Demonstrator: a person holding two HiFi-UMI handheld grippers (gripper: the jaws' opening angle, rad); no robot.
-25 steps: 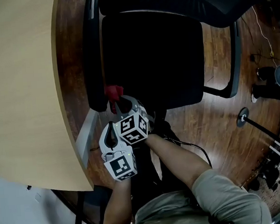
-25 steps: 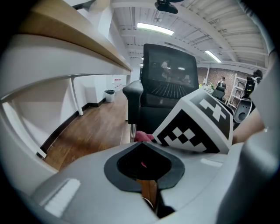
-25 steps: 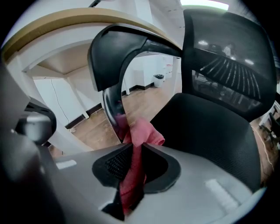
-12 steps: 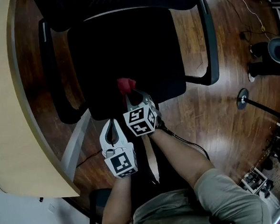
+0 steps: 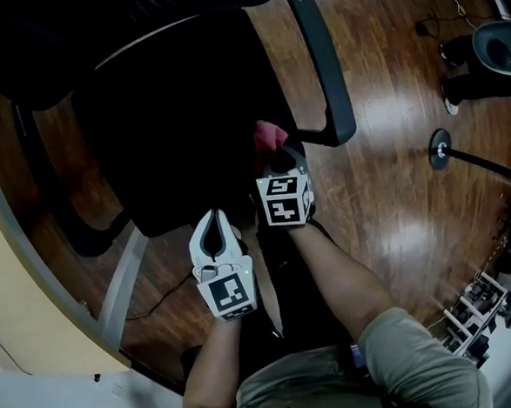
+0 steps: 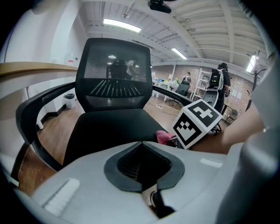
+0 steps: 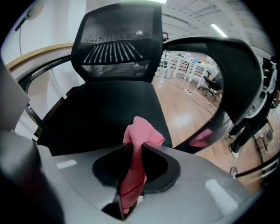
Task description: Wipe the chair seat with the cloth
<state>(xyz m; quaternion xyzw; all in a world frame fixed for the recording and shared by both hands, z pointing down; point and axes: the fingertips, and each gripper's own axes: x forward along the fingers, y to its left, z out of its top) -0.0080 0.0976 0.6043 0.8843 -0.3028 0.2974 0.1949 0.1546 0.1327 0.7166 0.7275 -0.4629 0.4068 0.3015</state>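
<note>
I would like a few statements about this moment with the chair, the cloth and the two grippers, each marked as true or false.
1. The right gripper is shut on the pink cloth. True.
2. The left gripper holds a second cloth. False: its jaws are together with nothing between them.
3. The chair seat is black. True.
4. The cloth lies spread flat over the middle of the seat. False: it is bunched in the right gripper's jaws, near the seat's edge by an armrest.
</note>
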